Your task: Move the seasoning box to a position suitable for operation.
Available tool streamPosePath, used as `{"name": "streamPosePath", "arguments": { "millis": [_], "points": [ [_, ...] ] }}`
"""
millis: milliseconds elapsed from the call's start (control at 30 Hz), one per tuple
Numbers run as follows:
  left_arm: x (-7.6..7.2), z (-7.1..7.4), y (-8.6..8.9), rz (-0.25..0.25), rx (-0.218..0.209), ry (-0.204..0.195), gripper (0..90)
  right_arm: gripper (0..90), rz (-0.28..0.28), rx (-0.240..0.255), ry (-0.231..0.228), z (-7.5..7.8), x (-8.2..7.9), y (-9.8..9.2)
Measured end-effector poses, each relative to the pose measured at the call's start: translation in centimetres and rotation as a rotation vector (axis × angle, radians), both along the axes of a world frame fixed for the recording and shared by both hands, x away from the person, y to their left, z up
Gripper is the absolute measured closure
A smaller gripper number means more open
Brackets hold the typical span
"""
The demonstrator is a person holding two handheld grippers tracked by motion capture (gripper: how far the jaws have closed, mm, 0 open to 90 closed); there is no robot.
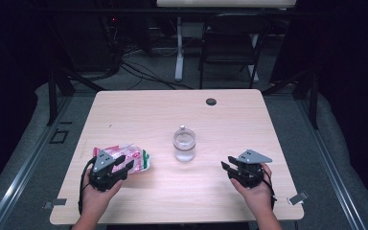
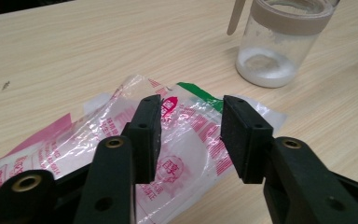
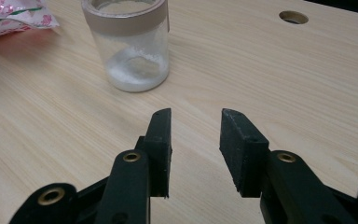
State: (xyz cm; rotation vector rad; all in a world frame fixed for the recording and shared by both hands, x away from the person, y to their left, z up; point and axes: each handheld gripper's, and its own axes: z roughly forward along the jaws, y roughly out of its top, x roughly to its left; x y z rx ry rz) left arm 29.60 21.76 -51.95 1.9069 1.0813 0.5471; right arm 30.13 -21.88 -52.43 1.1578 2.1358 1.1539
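— The bag (image 2: 121,135)?
— Crinkled glossy clear plastic, pink print.
— The jar (image 3: 131,46)?
— Clear, smooth, white powder inside.
— The tabletop (image 1: 139,115)?
— Pale matt wood grain. The fingers (image 2: 145,130) are matt black.

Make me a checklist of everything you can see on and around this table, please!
Surface: light wooden table, with a round hole near the far edge.
Job's things: crinkly plastic bag with pink and green print, lying flat; clear jar with white powder at the bottom and a stick standing in it, upright mid-table.
Clutter: nothing seen.
Grippers: left gripper open, jaws above the bag; right gripper open over bare table, apart from the jar.
Cables: a black cable trails from the left gripper; loose cables on the floor behind.
Surroundings: black folding chair, dark curtains.
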Motion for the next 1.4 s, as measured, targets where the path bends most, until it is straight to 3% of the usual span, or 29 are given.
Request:
{"name": "streamPosePath", "arguments": {
  "millis": [33, 167, 267, 300, 367, 433, 533, 667, 833, 1067, 1167, 1400],
  "points": [
    [0.1, 0.0, -0.2, -0.007, -0.022, 0.006, 64.0, 63.3, 0.0, 0.0, 0.0, 0.0, 0.0, 0.0],
    [0.4, 0.3, -0.8, 0.005, -0.029, 0.018, 69.3, 66.1, -0.012, -0.008, 0.018, 0.1, 0.4, 0.5],
    [0.8, 0.7, -1.7, 0.005, 0.009, 0.02, 75.1, 75.7, -0.003, -0.007, 0.022, 0.7, 0.6, 1.1],
    [0.9, 0.9, -2.0, -0.002, 0.016, 0.018, 77.0, 78.7, 0.007, -0.032, 0.015, 1.0, 0.7, 1.5],
    [1.1, 1.2, -2.7, -0.013, 0.021, 0.018, 84.3, 84.3, 0.026, -0.034, 0.013, 1.4, 1.0, 2.1],
    [1.7, 1.7, -3.6, -0.017, 0.0, 0.019, 89.6, 88.1, 0.043, -0.012, 0.018, 1.6, 1.5, 2.6],
    [2.8, 2.4, -4.8, -0.036, -0.048, 0.039, 90.0, 90.0, 0.057, 0.011, 0.022, 1.7, 2.1, 3.3],
    [4.1, 2.9, -6.7, -0.035, -0.027, 0.056, 90.0, 90.0, 0.081, -0.008, 0.013, 1.7, 2.9, 4.3],
    [6.0, 2.7, -8.4, -0.025, -0.085, 0.11, 90.0, 90.0, 0.087, -0.019, 0.002, 1.4, 4.3, 5.3],
    [8.2, 2.2, -10.7, 0.009, -0.011, 0.115, 90.0, 90.0, 0.089, -0.013, 0.002, 1.1, 6.4, 6.1],
    [9.0, 1.8, -11.5, 0.025, -0.005, 0.127, 90.0, 90.0, 0.081, -0.029, 0.018, 0.5, 7.5, 6.5],
    [10.0, 0.6, -13.1, 0.038, 0.027, 0.165, 90.0, 90.0, 0.051, -0.01, 0.039, -0.2, 9.5, 7.3]
  ]
}}
